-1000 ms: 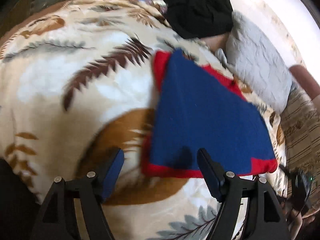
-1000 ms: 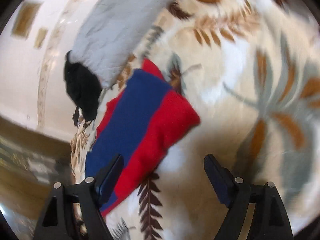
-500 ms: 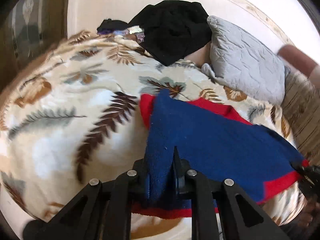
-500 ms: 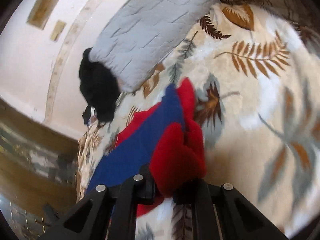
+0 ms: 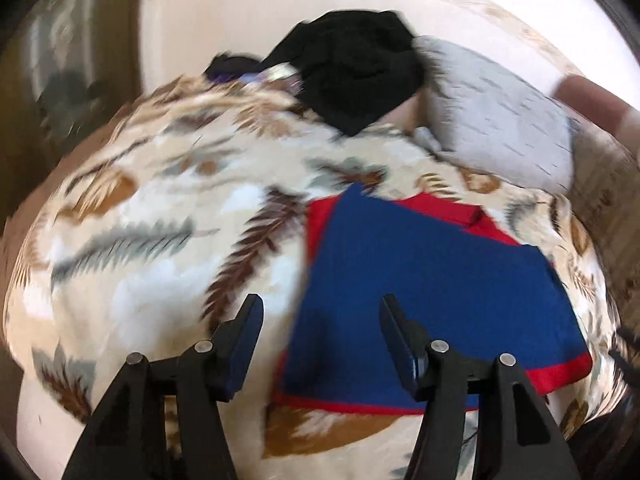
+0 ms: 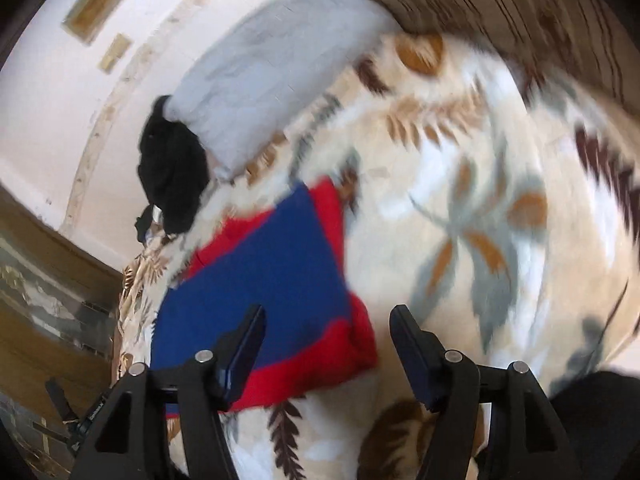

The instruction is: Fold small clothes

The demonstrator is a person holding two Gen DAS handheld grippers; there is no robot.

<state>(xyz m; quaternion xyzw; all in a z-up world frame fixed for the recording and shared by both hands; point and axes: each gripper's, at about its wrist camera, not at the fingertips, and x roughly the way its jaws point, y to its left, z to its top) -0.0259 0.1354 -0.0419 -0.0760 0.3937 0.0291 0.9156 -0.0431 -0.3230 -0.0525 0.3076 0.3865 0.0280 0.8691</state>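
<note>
A small blue garment with red trim (image 5: 432, 300) lies folded flat on the leaf-patterned blanket (image 5: 140, 240). My left gripper (image 5: 320, 312) hovers above its near left edge, jaws opening, nothing pressed between the pads. In the right wrist view the same blue and red garment (image 6: 272, 280) lies ahead and left of my right gripper (image 6: 326, 320). Its jaws are opening too, over the garment's red near corner and free of the cloth.
A grey quilted pillow (image 5: 500, 120) and a heap of black clothes (image 5: 356, 76) lie at the far side of the bed against the pale wall. A striped cushion (image 6: 520, 12) sits at the right. A hand (image 5: 596, 104) shows at the right edge.
Half a second ago both grippers were shut on the garment's edge, lifting it. Now both have let go, the cloth lies flat again, and both grippers have risen.
</note>
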